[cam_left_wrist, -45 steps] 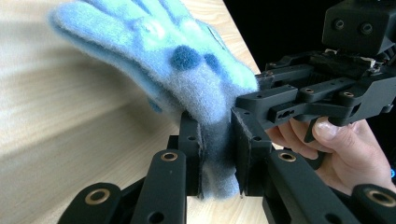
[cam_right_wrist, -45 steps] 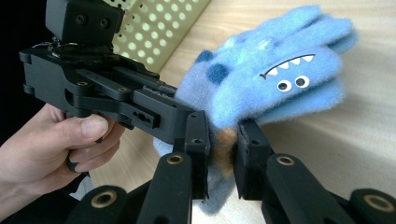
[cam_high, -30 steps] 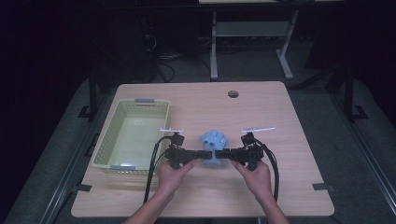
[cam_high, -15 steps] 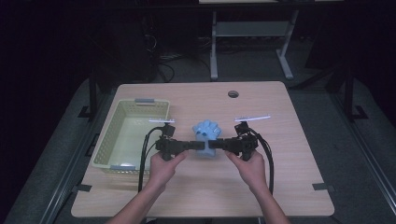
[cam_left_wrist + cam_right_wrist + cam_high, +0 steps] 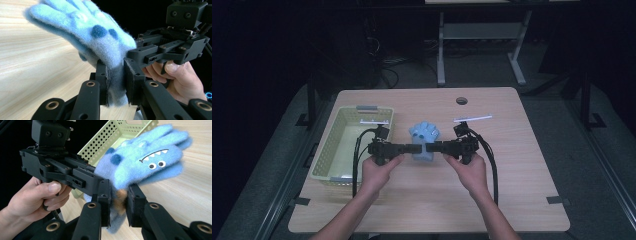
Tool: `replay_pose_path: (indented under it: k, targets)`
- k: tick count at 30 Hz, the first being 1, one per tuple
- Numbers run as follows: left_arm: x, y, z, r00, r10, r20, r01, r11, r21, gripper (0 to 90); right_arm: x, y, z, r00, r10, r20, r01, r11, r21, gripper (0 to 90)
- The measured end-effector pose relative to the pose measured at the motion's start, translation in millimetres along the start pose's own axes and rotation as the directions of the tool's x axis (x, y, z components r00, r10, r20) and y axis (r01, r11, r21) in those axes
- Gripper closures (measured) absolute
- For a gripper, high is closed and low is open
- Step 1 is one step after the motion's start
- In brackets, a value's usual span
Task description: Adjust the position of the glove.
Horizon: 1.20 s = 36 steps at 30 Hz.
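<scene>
You are pinching fuzzy blue monster-face glove (image 5: 424, 141) with left gripper (image 5: 408, 148) and right gripper (image 5: 436, 147) from opposite sides, beside pale green perforated plastic basket (image 5: 328, 145) along table's (image 5: 512, 200) left edge.

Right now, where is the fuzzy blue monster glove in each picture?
High view: the blue glove is mid-table, between both grippers, right of the green basket.
Left gripper view: glove at upper centre, pinched between the near jaws.
Right gripper view: glove at upper right, its cuff between the near jaws.
Shared landmark: the wooden table.
</scene>
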<state>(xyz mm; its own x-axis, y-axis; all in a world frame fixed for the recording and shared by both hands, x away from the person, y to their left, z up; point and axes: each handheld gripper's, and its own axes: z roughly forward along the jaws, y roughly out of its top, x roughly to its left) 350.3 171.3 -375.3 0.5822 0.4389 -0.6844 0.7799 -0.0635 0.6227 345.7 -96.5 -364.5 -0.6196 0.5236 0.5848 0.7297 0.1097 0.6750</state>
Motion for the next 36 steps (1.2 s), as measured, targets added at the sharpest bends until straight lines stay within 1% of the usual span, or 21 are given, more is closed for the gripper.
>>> replay_pose_path:
  k: [2, 4, 5, 7, 10, 12, 14, 16, 17, 18, 21, 23, 24, 26, 27, 28, 29, 31, 32, 34, 36]
  targets:
    - [1.0, 0.7, -3.9, 1.0, -0.009, -0.002, 0.009, 1.0, 0.0, 74.8, 1.9, 2.5, 2.8, 1.0, 0.001, -0.004, -0.001, 1.0, 0.01, 75.6]
    - [2.0, 1.3, -6.3, 0.9998, -0.019, -0.001, 0.019, 0.9998, -0.006, 74.8, 2.6, 4.9, 5.5, 0.9999, -0.013, -0.006, 0.013, 1.0, 0.006, 75.6]
    - [3.3, 1.8, -8.0, 0.9999, -0.015, -0.001, 0.015, 0.9999, -0.004, 74.7, 3.7, 6.2, 6.8, 0.9999, -0.011, -0.005, 0.011, 1.0, 0.009, 75.5]
    - [4.2, 2.6, -10.7, 0.9997, -0.025, -0.001, 0.025, 0.9996, -0.01, 74.7, 5.3, 9.3, 10.9, 0.9999, -0.012, -0.011, 0.012, 1.0, 0.015, 75.5]
    - [6.4, 3.9, -14.6, 0.9997, -0.023, -0.008, 0.023, 0.9997, -0.007, 74.7, 5.4, 12.3, 15.5, 0.9998, -0.01, -0.019, 0.011, 1.0, 0.029, 75.6]
    - [8.4, 5.0, -17.2, 0.9995, -0.031, -0.009, 0.031, 0.9995, -0.007, 74.7, 5.3, 13.5, 17.2, 0.9997, -0.014, -0.019, 0.014, 0.999, 0.031, 75.6]
    - [11.0, 6.5, -20.3, 0.9996, -0.029, -0.007, 0.029, 0.9996, -0.004, 74.8, 5.6, 16.0, 20.7, 0.9995, -0.019, -0.025, 0.02, 0.999, 0.031, 75.5]
    - [12.7, 8.3, -23.3, 0.9996, -0.028, -0.009, 0.028, 0.9996, 0.0, 74.8, 6.8, 18.1, 23.4, 0.9994, -0.015, -0.031, 0.016, 0.999, 0.039, 75.5]
    - [14.3, 9.1, -24.4, 0.9998, -0.019, -0.008, 0.019, 0.9998, -0.003, 74.8, 6.6, 19.3, 25.4, 0.9992, -0.024, -0.031, 0.025, 0.999, 0.041, 75.5]
    - [15.8, 9.5, -26.1, 0.9998, -0.019, -0.008, 0.019, 0.9998, 0.001, 74.8, 6.4, 20.3, 27.2, 0.9989, -0.03, -0.037, 0.032, 0.999, 0.038, 75.6]
    - [18.6, 9.8, -30.5, 0.9997, -0.023, -0.009, 0.023, 0.9997, 0.003, 74.8, 7.1, 21.9, 31.6, 0.9988, -0.011, -0.047, 0.013, 0.999, 0.048, 75.6]
    - [20.8, 9.6, -33.9, 0.9997, -0.022, -0.007, 0.022, 0.9998, -0.001, 74.8, 7.4, 22.9, 35.5, 0.9985, -0.02, -0.051, 0.022, 0.999, 0.043, 75.5]
    - [21.1, 9.4, -35.0, 0.9996, -0.028, -0.006, 0.028, 0.9996, -0.005, 74.8, 9.0, 23.4, 36.5, 0.9986, -0.013, -0.051, 0.016, 0.999, 0.049, 75.5]
    - [22.8, 9.9, -38.4, 0.9998, -0.021, -0.006, 0.021, 0.9998, -0.004, 74.8, 10.4, 25.1, 39.3, 0.9984, -0.028, -0.05, 0.03, 0.998, 0.047, 75.5]
    - [22.7, 9.9, -39.8, 0.9996, -0.027, -0.004, 0.027, 0.9996, -0.01, 74.8, 11.8, 26.1, 40.1, 0.9984, -0.024, -0.051, 0.027, 0.998, 0.053, 75.5]
    - [23.5, 10.2, -41.3, 0.9997, -0.023, -0.004, 0.023, 0.9997, -0.007, 74.8, 12.4, 27.2, 41.4, 0.9982, -0.031, -0.051, 0.033, 0.998, 0.052, 75.5]
    - [23.5, 10.2, -43.0, 0.9995, -0.031, -0.006, 0.031, 0.9995, -0.008, 74.8, 13.5, 28.0, 41.9, 0.9982, -0.029, -0.052, 0.032, 0.998, 0.057, 75.5]
    - [24.7, 10.4, -46.6, 0.9993, -0.037, -0.003, 0.037, 0.9992, -0.015, 74.8, 16.5, 31.5, 46.0, 0.9976, -0.045, -0.053, 0.048, 0.997, 0.059, 75.4]
    - [25.4, 10.5, -47.9, 0.9993, -0.038, -0.003, 0.037, 0.9992, -0.016, 74.8, 17.3, 32.1, 47.1, 0.9976, -0.041, -0.056, 0.044, 0.997, 0.058, 75.3]
    - [28.0, 10.4, -51.8, 0.9997, -0.023, -0.006, 0.023, 0.9995, -0.019, 74.8, 17.5, 33.0, 48.9, 0.9974, -0.044, -0.058, 0.047, 0.997, 0.06, 75.2]
    - [29.2, 9.9, -54.7, 0.9996, -0.026, -0.013, 0.025, 0.9995, -0.021, 74.8, 18.1, 34.4, 52.4, 0.9969, -0.046, -0.064, 0.05, 0.996, 0.069, 74.9]
